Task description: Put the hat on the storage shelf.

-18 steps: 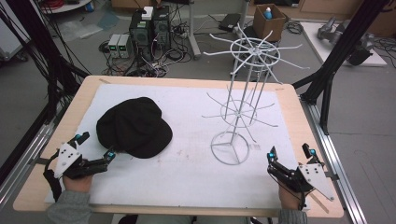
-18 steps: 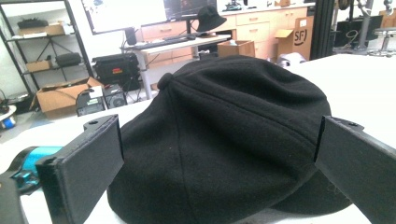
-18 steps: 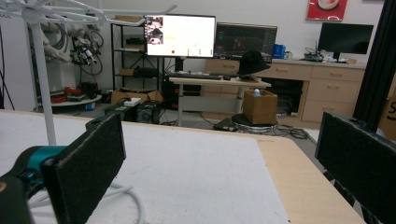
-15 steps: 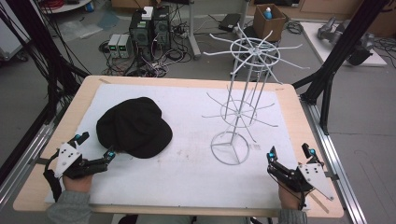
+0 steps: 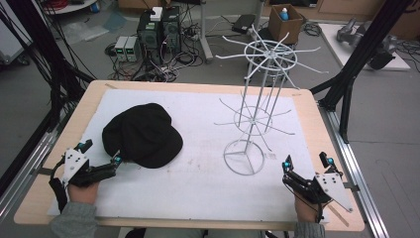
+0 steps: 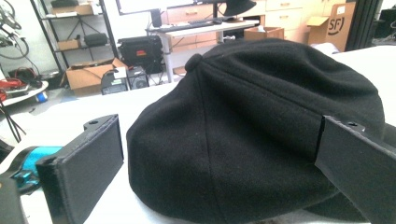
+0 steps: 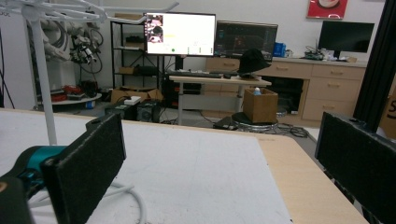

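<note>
Black cap (image 6: 261,121) (button visible close-up) sits between open left hand-held gripper (image 6: 219,158) jaws.

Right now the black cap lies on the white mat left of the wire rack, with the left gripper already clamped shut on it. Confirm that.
Not quite. The black cap does lie on the white mat, left of the wire rack, but the left gripper is open, not clamped. The left gripper view shows its jaws spread wide either side of the cap, not pressing on it.
</note>
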Action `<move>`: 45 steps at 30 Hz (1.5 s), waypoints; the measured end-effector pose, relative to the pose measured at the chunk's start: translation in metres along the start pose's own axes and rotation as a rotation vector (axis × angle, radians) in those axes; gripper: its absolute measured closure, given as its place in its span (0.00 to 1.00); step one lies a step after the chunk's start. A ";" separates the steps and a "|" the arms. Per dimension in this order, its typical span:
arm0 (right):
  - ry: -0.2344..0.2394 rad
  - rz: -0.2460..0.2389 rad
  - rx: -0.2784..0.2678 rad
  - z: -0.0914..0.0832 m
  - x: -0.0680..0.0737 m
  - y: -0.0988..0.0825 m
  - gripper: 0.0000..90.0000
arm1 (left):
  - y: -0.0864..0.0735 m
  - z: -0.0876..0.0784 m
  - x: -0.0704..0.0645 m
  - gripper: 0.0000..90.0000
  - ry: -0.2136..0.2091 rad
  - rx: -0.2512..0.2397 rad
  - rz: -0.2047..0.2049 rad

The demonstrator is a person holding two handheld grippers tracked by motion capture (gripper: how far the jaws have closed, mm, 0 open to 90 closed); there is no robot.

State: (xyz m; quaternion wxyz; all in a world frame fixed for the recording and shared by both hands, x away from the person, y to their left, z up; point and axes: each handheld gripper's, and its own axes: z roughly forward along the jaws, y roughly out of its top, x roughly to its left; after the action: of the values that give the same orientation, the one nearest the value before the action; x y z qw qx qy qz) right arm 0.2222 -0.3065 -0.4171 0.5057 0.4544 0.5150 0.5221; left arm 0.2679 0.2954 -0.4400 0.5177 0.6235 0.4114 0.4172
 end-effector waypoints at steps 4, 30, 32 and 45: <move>0.001 -0.004 0.001 0.000 0.000 0.000 0.01 | -0.001 0.002 0.000 0.02 0.000 0.013 -0.002; 0.005 -0.028 0.013 0.001 0.005 -0.001 0.01 | 0.005 0.018 0.034 0.03 0.182 0.025 -0.213; 0.002 -0.028 0.012 0.000 0.005 -0.001 0.01 | 0.009 0.020 0.031 0.03 0.166 0.012 -0.192; 0.003 -0.030 0.012 0.001 0.005 -0.001 0.01 | 0.004 0.041 0.037 0.03 0.171 0.053 -0.228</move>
State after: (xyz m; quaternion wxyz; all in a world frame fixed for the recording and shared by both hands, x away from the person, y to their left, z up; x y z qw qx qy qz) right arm 0.2225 -0.3011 -0.4179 0.5101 0.4489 0.5255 0.5121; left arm 0.3187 0.3169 -0.4370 0.5080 0.5483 0.5332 0.3963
